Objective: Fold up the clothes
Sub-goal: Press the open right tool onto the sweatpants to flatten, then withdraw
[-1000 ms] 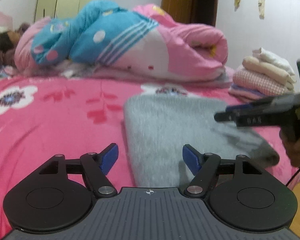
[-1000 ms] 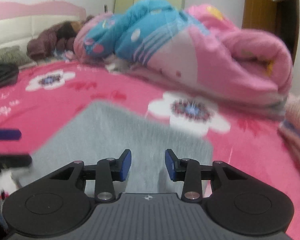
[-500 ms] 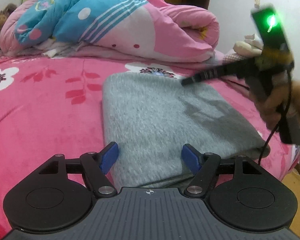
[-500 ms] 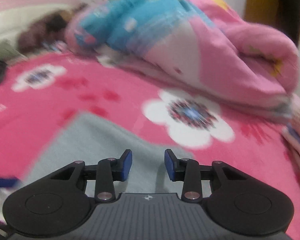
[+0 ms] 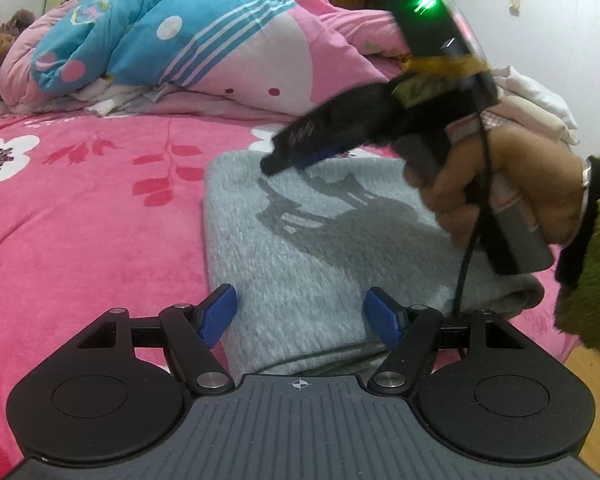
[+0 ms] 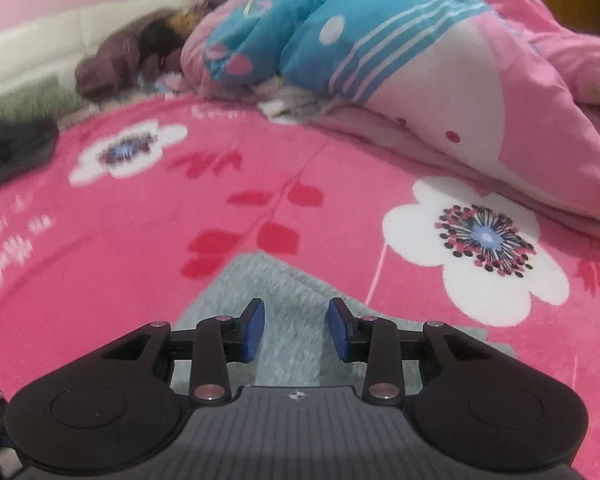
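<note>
A folded grey fleecy garment lies flat on the pink flowered bedspread. My left gripper hovers over the garment's near edge, open, with only cloth below its blue pads. In the left wrist view a hand in a green fuzzy sleeve holds my right gripper above the garment's far left part and casts a shadow on it. From the right wrist view the right gripper points at the grey garment's far corner. Its jaws stand partly apart with nothing gripped.
A rolled pink and blue quilt fills the back of the bed. A stack of folded clothes sits at the far right. A brown heap and a dark item lie at far left. Wooden floor shows past the bed's right edge.
The right gripper has swept from the garment's right side leftward across it toward its far left corner. The left gripper has tipped slightly down and stayed over the near edge.
</note>
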